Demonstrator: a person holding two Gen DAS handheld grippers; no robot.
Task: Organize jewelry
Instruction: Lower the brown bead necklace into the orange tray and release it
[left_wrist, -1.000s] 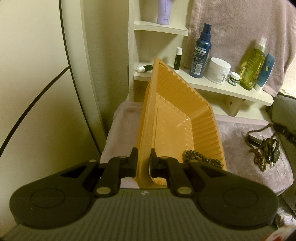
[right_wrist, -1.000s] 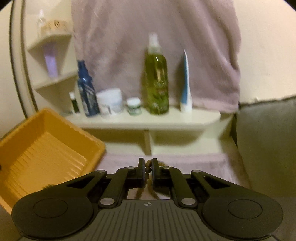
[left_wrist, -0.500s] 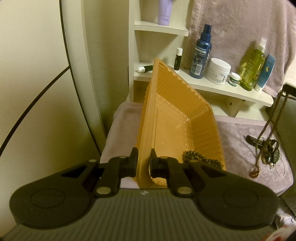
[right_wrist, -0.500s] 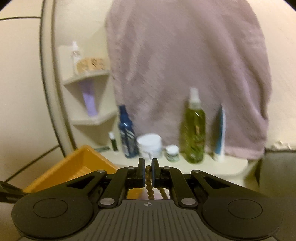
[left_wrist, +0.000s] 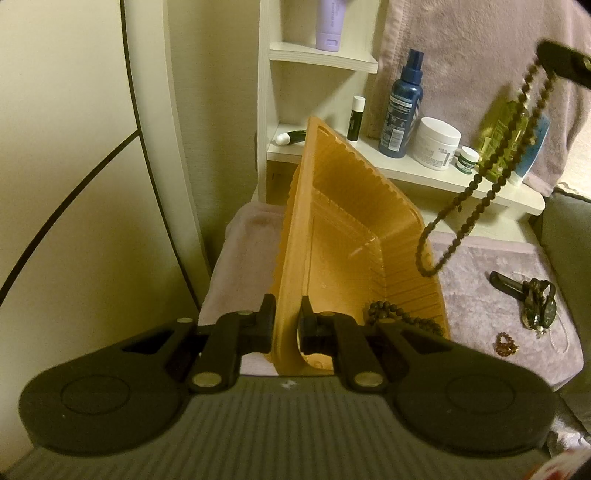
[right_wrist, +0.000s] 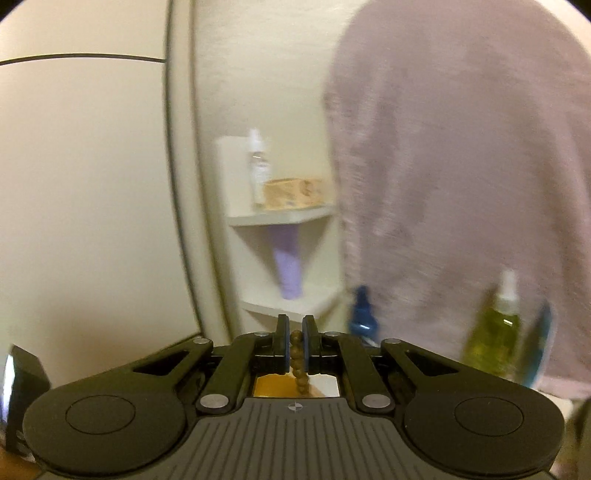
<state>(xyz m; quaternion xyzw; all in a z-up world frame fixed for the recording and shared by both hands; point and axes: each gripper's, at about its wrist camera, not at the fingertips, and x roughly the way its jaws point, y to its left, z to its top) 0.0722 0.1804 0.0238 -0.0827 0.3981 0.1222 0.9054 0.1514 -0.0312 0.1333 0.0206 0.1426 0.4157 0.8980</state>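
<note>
One bead necklace (left_wrist: 480, 184), pinched in the closed right gripper (right_wrist: 294, 345), hangs over the orange tray's (left_wrist: 332, 236) far right corner. Left gripper (left_wrist: 287, 325) clamps the tray's near rim, tilting it. Lower slowly, letting beads coil beside the strand (left_wrist: 399, 317) already inside.

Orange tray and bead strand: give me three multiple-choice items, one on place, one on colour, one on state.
1. Where does the long bead strand hang?
A. from the right hand-held gripper
B. on the shelf
C. in the left hand-held gripper

2. Colour of the tray?
A. blue
B. orange
C. white

3. State of the left hand-held gripper?
A. open, holding nothing
B. shut on a bottle
C. shut on the tray's rim

Answers: 1 A, the strand dangles from its fingers; 2 B, it shows orange in the left wrist view; 3 C, both fingers clamp the rim.
</note>
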